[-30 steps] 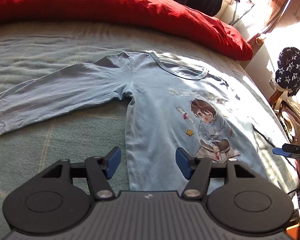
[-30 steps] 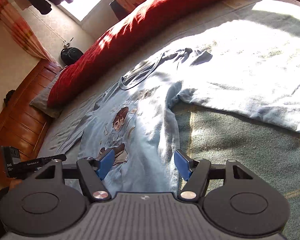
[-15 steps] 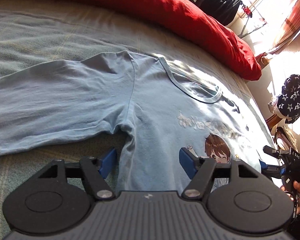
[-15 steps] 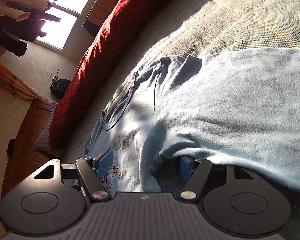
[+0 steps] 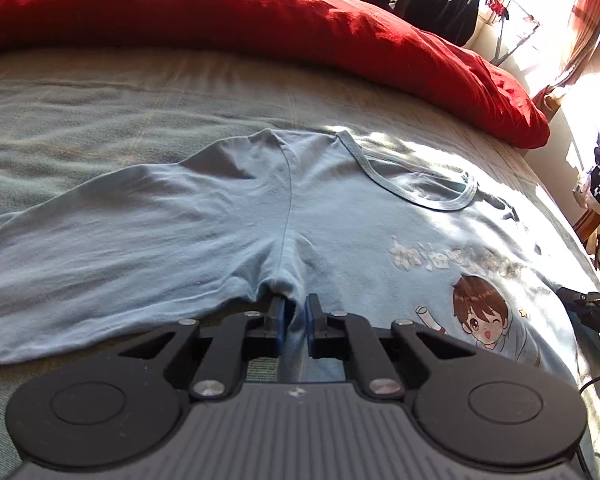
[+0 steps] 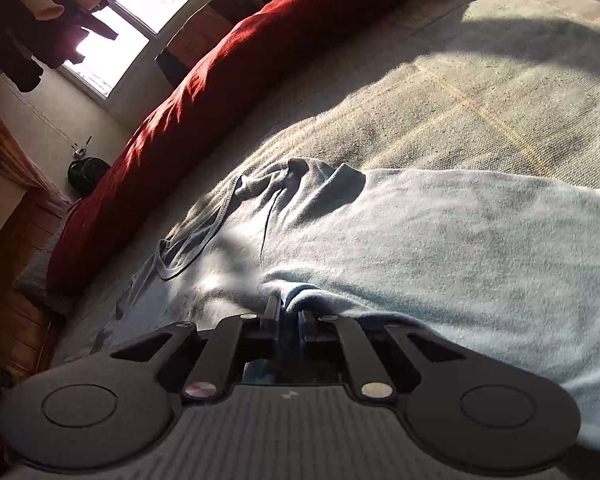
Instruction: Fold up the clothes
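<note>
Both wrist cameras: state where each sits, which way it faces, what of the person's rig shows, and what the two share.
Left wrist: sits on the left gripper, low over the bed, facing the red duvet; its jaws pinch the light blue shirt at one armpit. The other gripper's tip and a bit of hand show at the right edge.
Right wrist: sits on the right gripper, facing the window; its jaws pinch the opposite armpit.
Shared: shirt, neckline, duvet, bed cover.

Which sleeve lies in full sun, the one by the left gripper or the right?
The sleeve by the right gripper: brightly sunlit. The other sleeve, by the left gripper, lies in shade.
</note>
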`<act>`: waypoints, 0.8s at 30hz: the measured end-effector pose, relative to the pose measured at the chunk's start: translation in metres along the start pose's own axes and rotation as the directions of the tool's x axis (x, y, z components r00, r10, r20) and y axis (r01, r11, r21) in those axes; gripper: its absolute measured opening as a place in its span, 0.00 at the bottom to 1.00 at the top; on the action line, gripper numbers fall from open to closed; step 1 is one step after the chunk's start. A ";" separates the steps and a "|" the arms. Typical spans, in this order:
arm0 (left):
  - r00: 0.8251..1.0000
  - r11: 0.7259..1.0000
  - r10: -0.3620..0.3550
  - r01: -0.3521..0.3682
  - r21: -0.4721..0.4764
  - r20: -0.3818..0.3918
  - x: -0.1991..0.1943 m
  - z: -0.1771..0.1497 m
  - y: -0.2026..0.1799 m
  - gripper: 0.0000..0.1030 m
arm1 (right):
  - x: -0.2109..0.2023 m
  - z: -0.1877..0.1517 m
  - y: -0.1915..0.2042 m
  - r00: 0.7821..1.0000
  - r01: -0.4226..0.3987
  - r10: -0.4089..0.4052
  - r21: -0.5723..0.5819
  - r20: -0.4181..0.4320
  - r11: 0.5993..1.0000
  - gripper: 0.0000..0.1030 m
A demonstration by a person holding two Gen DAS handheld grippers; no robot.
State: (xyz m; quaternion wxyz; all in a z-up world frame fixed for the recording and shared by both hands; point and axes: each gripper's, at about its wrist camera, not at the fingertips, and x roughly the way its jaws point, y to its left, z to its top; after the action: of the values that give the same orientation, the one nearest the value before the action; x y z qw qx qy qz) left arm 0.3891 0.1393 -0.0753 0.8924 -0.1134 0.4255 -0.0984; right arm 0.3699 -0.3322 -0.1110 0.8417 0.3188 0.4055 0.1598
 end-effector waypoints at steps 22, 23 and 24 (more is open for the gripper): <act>0.989 0.997 0.014 -0.002 0.077 -0.147 -0.098 -0.112 -0.010 0.50 | -0.080 -0.110 0.017 0.986 -0.019 0.006 -0.076 -0.166 0.997 0.38; 0.988 0.998 0.010 0.000 0.067 -0.151 -0.102 -0.117 -0.010 0.52 | -0.082 -0.112 0.014 0.986 -0.028 0.019 -0.052 -0.164 0.998 0.38; 0.988 0.998 0.008 0.001 0.061 -0.152 -0.104 -0.121 -0.010 0.55 | -0.084 -0.114 0.012 0.986 -0.038 0.033 -0.028 -0.163 0.999 0.38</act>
State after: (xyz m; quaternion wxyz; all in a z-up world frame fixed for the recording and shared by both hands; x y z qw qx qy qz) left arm 0.2295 0.1436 -0.0695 0.8606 -0.0775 0.4893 -0.1181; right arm 0.2286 -0.3209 -0.1078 0.8078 0.2987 0.4644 0.2063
